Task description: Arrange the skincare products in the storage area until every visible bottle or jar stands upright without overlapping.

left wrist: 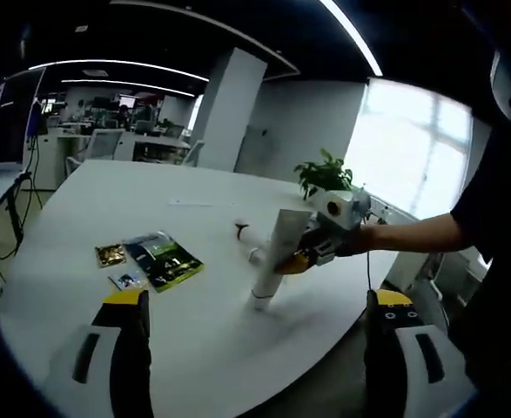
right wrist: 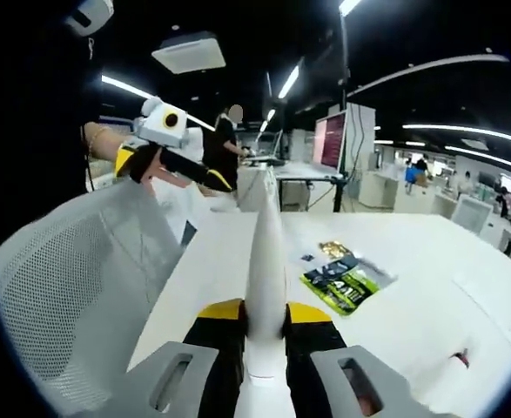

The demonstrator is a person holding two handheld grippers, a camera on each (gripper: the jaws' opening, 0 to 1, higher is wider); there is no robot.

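Note:
A white tube (left wrist: pixel 277 252) stands tilted with its cap end on the white table (left wrist: pixel 107 192). My right gripper (left wrist: pixel 303 259) comes in from the right, shut on the tube's upper part. In the right gripper view the same tube (right wrist: pixel 265 244) rises between the yellow pads of my right gripper (right wrist: pixel 265 319). A second small white product with a dark cap (left wrist: pixel 243 232) lies on its side just behind the tube. My left gripper (left wrist: pixel 257 298) is open near the table's front edge with nothing between its jaws. A hand holds my left gripper (right wrist: pixel 198 172) up at the left.
A green sachet (left wrist: pixel 164 259), a gold sachet (left wrist: pixel 110 254) and a small blue one (left wrist: pixel 126 280) lie flat on the table's left. A potted plant (left wrist: pixel 325 174) stands behind the right gripper. A mesh chair back (right wrist: pixel 81 270) is near the table edge. A person (right wrist: pixel 229 131) stands by far desks.

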